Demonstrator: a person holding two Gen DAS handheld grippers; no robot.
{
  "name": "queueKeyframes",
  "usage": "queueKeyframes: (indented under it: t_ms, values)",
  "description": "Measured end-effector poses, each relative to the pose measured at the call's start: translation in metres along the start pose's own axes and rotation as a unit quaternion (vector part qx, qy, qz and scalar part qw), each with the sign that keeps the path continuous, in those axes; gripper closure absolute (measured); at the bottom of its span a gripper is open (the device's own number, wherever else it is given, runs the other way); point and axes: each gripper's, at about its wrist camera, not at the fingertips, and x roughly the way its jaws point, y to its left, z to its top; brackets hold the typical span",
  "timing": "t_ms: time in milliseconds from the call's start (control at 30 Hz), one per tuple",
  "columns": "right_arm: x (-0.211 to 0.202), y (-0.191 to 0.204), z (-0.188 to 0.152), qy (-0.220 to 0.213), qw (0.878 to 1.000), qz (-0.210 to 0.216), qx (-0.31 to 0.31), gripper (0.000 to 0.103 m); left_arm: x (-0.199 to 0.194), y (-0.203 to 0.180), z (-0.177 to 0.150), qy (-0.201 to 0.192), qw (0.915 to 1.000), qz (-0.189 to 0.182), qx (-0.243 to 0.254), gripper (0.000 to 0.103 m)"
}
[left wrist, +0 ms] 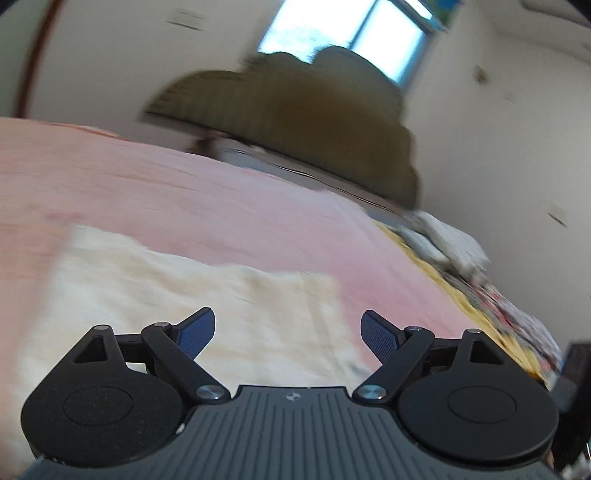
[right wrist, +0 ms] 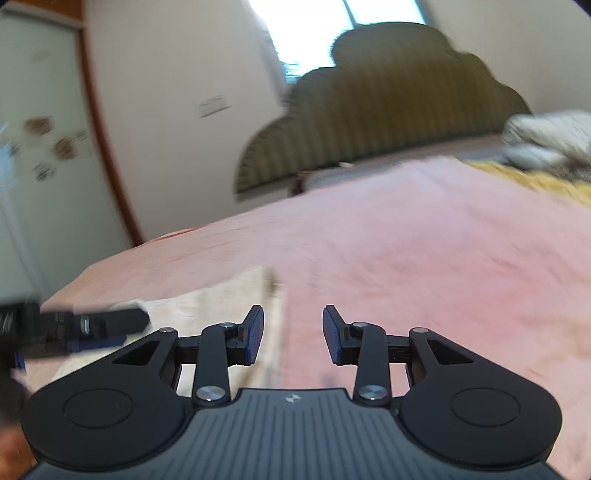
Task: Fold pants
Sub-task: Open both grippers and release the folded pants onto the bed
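Observation:
Cream-coloured pants lie flat on a pink bedspread. My left gripper hangs just above them, jaws wide open and empty. In the right wrist view the pants show at lower left, their right edge running under my right gripper, which is open and empty over the pink bedspread. The left gripper shows blurred at the left edge of that view, over the pants.
An olive padded headboard stands at the far end under a window. Folded light cloth and a yellow patterned blanket lie along the bed's right side. A wood-framed door is at left.

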Motion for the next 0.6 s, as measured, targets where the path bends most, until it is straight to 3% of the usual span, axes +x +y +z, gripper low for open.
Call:
queueKeyframes:
  t_ms: [167,267,367,467,600]
  values:
    - [0.026,0.047,-0.008,0.055,0.993,0.071,-0.078,0.066,-0.009,0.064,0.009,0.036,0.9965,0.051,-0.055,0.015]
    - [0.033,0.059,-0.025,0.092,0.985,0.040,-0.137,0.066,-0.006,0.081,-0.004,0.075,0.9949,0.060,-0.030,0.020]
    - [0.026,0.056,-0.031,0.095,0.983,0.024,-0.155,0.064,-0.021,0.081,-0.008,0.046,0.9969,0.064,-0.004,0.023]
    - [0.015,0.061,-0.018,0.073,0.986,0.028,-0.144,0.064,-0.041,0.096,-0.001,0.006,0.9975,0.056,-0.042,0.023]
    - [0.007,0.089,-0.013,0.062,0.984,0.093,-0.142,0.064,-0.051,0.118,0.012,0.002,0.9937,0.073,-0.085,0.022]
